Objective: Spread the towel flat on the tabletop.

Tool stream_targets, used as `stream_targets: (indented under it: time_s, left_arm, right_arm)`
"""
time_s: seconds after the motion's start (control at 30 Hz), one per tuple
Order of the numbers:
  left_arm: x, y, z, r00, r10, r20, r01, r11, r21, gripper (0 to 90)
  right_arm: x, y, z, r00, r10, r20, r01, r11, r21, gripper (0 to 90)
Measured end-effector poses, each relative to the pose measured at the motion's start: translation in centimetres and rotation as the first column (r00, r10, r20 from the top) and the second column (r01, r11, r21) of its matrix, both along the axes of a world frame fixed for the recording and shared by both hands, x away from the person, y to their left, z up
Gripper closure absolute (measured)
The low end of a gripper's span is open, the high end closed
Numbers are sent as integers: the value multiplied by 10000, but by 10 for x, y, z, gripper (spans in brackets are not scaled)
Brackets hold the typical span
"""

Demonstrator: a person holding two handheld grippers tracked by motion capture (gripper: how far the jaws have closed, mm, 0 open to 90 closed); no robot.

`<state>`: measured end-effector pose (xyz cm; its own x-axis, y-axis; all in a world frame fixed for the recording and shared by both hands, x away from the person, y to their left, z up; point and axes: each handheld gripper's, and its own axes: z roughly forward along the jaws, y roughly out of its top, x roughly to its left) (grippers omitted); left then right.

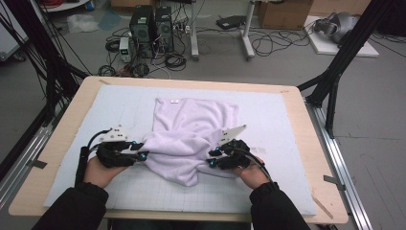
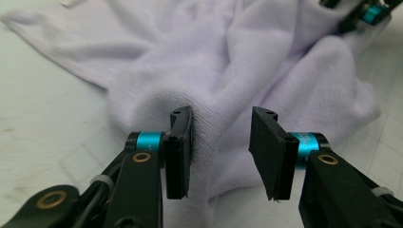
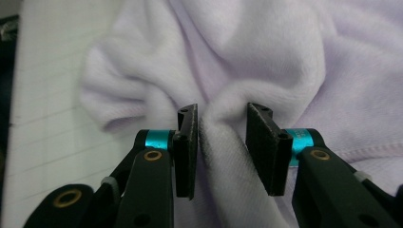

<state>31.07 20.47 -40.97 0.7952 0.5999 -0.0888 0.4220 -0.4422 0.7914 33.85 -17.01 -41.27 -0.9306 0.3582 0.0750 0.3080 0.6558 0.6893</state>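
Lavender cloth (image 1: 191, 136) lies bunched in the middle of the frame in the high view, on a pale gridded mat (image 1: 268, 191) that covers the wooden surface (image 1: 316, 143); its far part lies flat toward the upper centre and its near part is gathered into folds between the two tools. In the left gripper view the left tool (image 2: 221, 137) has its jaws spread partway, and a ridge of the cloth sits in the gap; the left pad rests against the fabric while the right pad stands clear of it. In the right gripper view the right tool (image 3: 221, 137) is likewise spread partway, with a raised fold of cloth between the pads, which do not press on it. In the high view the left tool (image 1: 142, 151) sits at the cloth's left edge and the right tool (image 1: 211, 158) at its right edge, both pointing inward toward each other. Dark-sleeved forearms come in from the bottom of the frame, each hand wrapped around its tool low over the mat.
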Motion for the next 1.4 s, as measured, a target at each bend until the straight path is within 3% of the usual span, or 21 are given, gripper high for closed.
stream_targets:
  time_s: [0.1,0.17,0.27,0.43,0.47,0.63,0.73,0.87,0.93,1.03,1.13,1.23,1.33,1.4]
  left_arm:
    - [4,-7,-15,9995,-127,-304,141,9988,476,599]
    - [7,-11,-23,9988,-154,-463,190,9969,764,661]
    - [7,-13,-24,9994,-155,-299,179,9964,824,762]
    - [1,-5,-8,9997,-227,-13,227,9983,529,825]
    - [-1,-4,-3,9997,-232,88,228,9988,428,826]
    - [-4,5,31,9975,-169,684,180,9997,-156,827]
    - [3,3,46,9967,-102,810,121,9997,-233,826]
    - [24,-12,42,9985,98,539,-106,9998,151,818]
    - [37,-20,32,9991,269,337,-277,9993,240,816]
    - [57,-29,13,9982,593,19,-593,9974,399,816]
    - [73,-31,-4,9945,977,-367,-965,9948,340,809]
    - [78,-29,-7,9924,1143,-465,-1134,9933,220,748]
    - [75,-21,0,9919,1224,-348,-1215,9922,269,651]
    - [68,-14,8,9925,1204,-186,-1203,9927,77,604]
  right_arm:
    - [7,3,-11,9993,-81,-372,69,9995,-312,704]
    - [10,1,-15,9985,-170,-528,155,9995,-282,753]
    - [9,-1,-15,9981,-175,-587,158,9994,-297,828]
    - [-6,-11,-11,9988,4,-492,5,9998,181,846]
    - [-12,-14,-7,9986,5,-527,13,9994,355,847]
    - [-38,-27,24,9997,192,126,-207,9917,1265,850]
    - [-44,-32,40,9987,125,497,-197,9887,1486,850]
    - [-31,-36,39,9959,-458,781,365,9925,1165,849]
    - [-13,-39,29,9936,-997,528,957,9928,726,849]
    - [9,-43,15,9849,-1704,300,1687,9843,518,848]
    - [25,-45,1,9775,-2111,-25,2111,9773,173,848]
    - [36,-46,-11,9731,-2238,-546,2252,9741,206,840]
    - [35,-44,-9,9743,-2217,-407,2232,9741,352,780]
    - [31,-45,-4,9760,-2162,-263,2174,9745,564,741]
